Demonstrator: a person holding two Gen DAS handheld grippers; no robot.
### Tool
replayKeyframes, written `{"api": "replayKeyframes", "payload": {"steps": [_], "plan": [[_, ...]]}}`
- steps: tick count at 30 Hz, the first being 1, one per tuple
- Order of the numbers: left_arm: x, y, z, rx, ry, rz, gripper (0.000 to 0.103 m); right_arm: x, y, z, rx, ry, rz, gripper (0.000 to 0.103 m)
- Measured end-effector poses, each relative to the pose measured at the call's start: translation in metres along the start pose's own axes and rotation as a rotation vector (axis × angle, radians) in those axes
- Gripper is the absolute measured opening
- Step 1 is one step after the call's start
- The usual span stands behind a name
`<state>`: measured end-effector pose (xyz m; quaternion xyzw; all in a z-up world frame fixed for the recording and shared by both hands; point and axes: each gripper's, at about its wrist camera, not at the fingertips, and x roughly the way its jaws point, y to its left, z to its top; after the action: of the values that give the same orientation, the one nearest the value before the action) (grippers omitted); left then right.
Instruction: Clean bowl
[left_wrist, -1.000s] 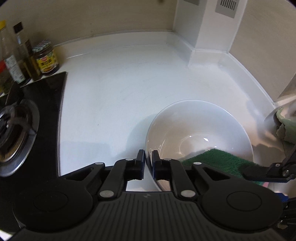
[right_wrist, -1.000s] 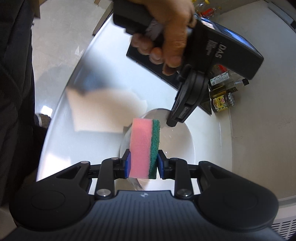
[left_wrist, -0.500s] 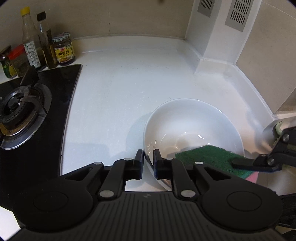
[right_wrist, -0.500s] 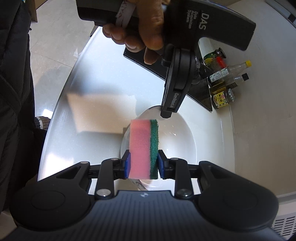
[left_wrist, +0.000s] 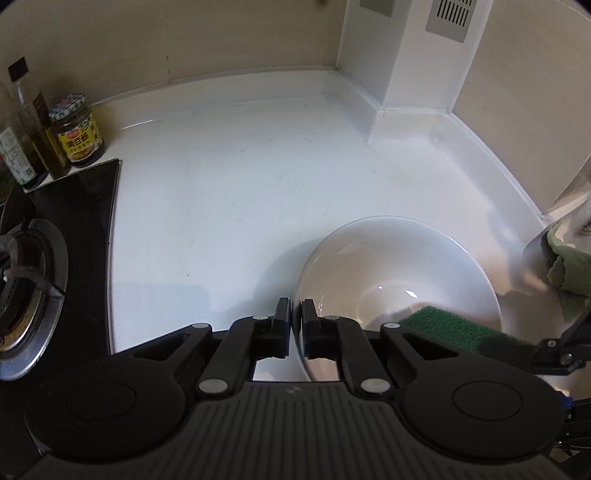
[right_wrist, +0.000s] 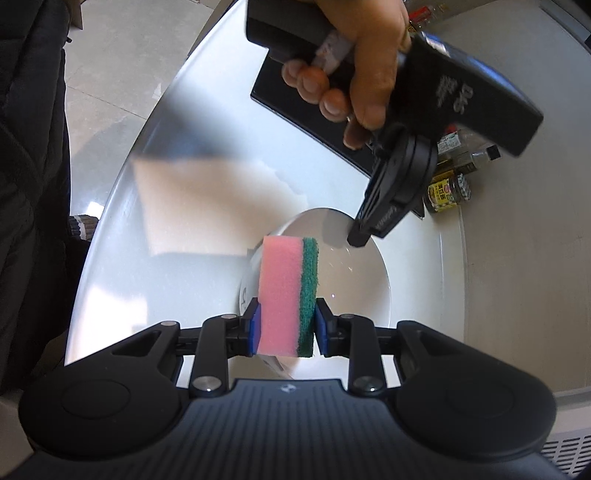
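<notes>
1. The left gripper (left_wrist: 296, 314) points steeply down at a white desk (left_wrist: 221, 192). Its jaws are closing, with the near rim of a white bowl (left_wrist: 399, 280) between the two fingers; the pads sit tight on either side of the rim.
2. The bowl stands on the desk directly ahead and to the right of the left gripper, its open side facing up.
3. The right gripper (right_wrist: 288, 325) is clamped on a sponge (right_wrist: 288, 291), pink on the left and green scouring pad on the right, held upright on edge between the blue finger pads.
4. The sponge hangs over the near part of the bowl; from the left wrist view its green face lies inside the bowl's right side, close to the inner wall, though contact is unclear.
5. A hand (right_wrist: 354, 62) grips the left gripper's black handle, above and beyond the sponge.
6. Far left of the left gripper is a black gas hob (left_wrist: 44, 266); behind it stand a jar (left_wrist: 77, 133) and bottles (left_wrist: 26, 129).
7. A green cloth (left_wrist: 569, 266) lies at the far right.
</notes>
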<state>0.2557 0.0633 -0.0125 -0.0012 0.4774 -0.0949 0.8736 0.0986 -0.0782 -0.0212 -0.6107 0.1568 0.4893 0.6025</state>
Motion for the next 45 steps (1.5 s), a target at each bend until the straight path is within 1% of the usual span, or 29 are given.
{"api": "replayKeyframes", "payload": {"steps": [2, 5, 8, 9, 12, 14, 16, 17, 20, 23, 25, 27, 31, 33, 35, 37, 39, 42, 45], "plan": [[-0.011, 0.004, -0.010, -0.030, -0.016, -0.005, 0.008, 0.000, 0.000, 0.000, 0.004, -0.002, -0.001, 0.025], [-0.024, 0.009, -0.029, -0.092, -0.040, -0.036, 0.009, 0.000, 0.000, 0.001, 0.003, -0.003, -0.003, 0.025], [-0.028, 0.007, -0.036, -0.120, -0.054, -0.021, 0.010, 0.000, 0.001, 0.003, -0.003, -0.002, -0.007, 0.025], [-0.026, 0.007, -0.035, -0.126, -0.047, -0.017, 0.010, 0.000, 0.001, 0.004, -0.006, -0.001, -0.008, 0.025], [-0.021, 0.006, -0.032, -0.142, -0.022, -0.003, 0.016, -0.001, 0.001, 0.006, -0.009, -0.001, -0.011, 0.025], [-0.015, 0.003, -0.027, -0.135, 0.011, 0.022, 0.015, -0.001, 0.002, 0.008, -0.005, -0.003, -0.013, 0.025], [-0.012, -0.003, -0.022, -0.084, 0.018, 0.048, 0.009, -0.001, 0.003, 0.011, 0.003, -0.011, -0.015, 0.025], [-0.010, -0.003, -0.017, -0.061, 0.023, 0.049, 0.009, -0.001, 0.003, 0.012, 0.009, -0.018, -0.015, 0.025], [0.001, 0.002, 0.000, 0.003, 0.045, 0.024, 0.008, -0.003, 0.003, 0.011, 0.013, -0.030, -0.011, 0.025], [0.013, 0.011, 0.018, 0.019, 0.060, -0.010, 0.008, -0.002, 0.001, 0.006, -0.009, -0.009, -0.019, 0.025], [0.017, 0.012, 0.023, 0.002, 0.061, -0.022, 0.008, -0.002, 0.001, 0.004, -0.013, -0.001, -0.027, 0.025], [0.016, 0.013, 0.021, -0.031, 0.057, -0.023, 0.008, 0.000, -0.001, 0.003, -0.004, 0.004, -0.030, 0.025], [-0.003, 0.018, -0.002, -0.116, 0.028, 0.003, 0.011, 0.002, 0.002, 0.006, -0.007, 0.010, -0.035, 0.025], [-0.009, 0.017, -0.012, -0.128, 0.029, 0.007, 0.013, 0.002, 0.002, 0.008, -0.008, 0.010, -0.033, 0.025], [-0.015, 0.013, -0.020, -0.121, 0.031, 0.038, 0.013, 0.001, 0.002, 0.010, -0.010, 0.002, -0.028, 0.025], [-0.016, 0.011, -0.020, -0.104, 0.031, 0.058, 0.012, 0.001, 0.002, 0.013, -0.011, -0.008, -0.023, 0.025], [-0.014, 0.010, -0.019, -0.086, 0.030, 0.068, 0.008, 0.003, 0.002, 0.015, -0.014, -0.021, -0.014, 0.025], [-0.011, 0.010, -0.013, -0.053, 0.024, 0.065, 0.005, 0.003, 0.000, 0.018, -0.012, -0.041, 0.003, 0.025], [-0.004, 0.015, -0.003, -0.024, 0.024, 0.022, 0.005, 0.002, -0.001, 0.019, -0.008, -0.050, 0.014, 0.025]]}}
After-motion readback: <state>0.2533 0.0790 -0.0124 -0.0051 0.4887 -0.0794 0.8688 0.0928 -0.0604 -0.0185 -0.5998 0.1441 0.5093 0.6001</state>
